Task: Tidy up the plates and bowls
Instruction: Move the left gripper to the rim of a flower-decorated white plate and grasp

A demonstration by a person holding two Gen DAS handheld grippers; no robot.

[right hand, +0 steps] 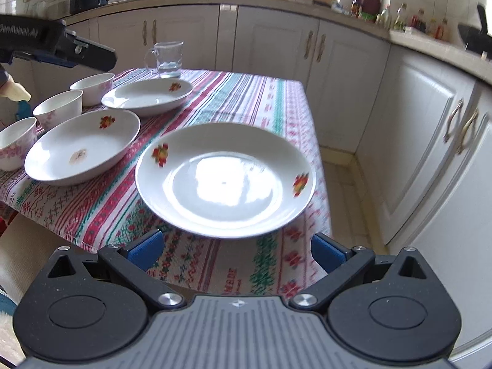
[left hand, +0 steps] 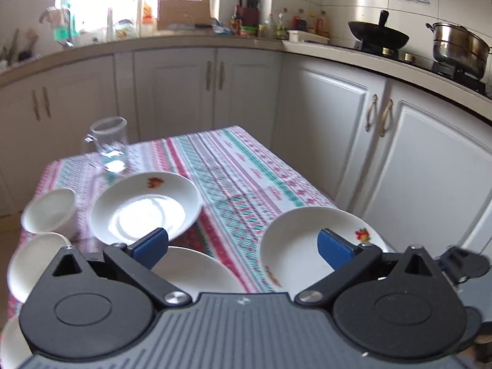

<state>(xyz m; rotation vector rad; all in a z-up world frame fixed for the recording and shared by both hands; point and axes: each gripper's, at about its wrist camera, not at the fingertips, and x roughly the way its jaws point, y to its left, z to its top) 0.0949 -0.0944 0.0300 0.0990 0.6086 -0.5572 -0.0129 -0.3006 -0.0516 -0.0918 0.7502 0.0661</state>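
Left gripper [left hand: 243,246] fingers spread above three plates, right gripper [right hand: 235,247] fingers spread before the nearest plate [right hand: 226,178], three bowls left, glass mug [right hand: 167,58] behind, striped worktop [right hand: 246,98].

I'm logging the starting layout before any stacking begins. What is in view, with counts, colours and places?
plates: three, white with red flower prints, spread from the table's near right to far middle
bowls: three, white with pink pattern, in a row along the table's left edge
glass mug: one, clear, far end of the table
tablecloth: one, striped pink, green and white, covering the table
wok: one, black, on the stove
steel pot: one, silver, on the stove
left gripper: open, blue pads, above the plates
right gripper: open, blue pads, before the nearest plate
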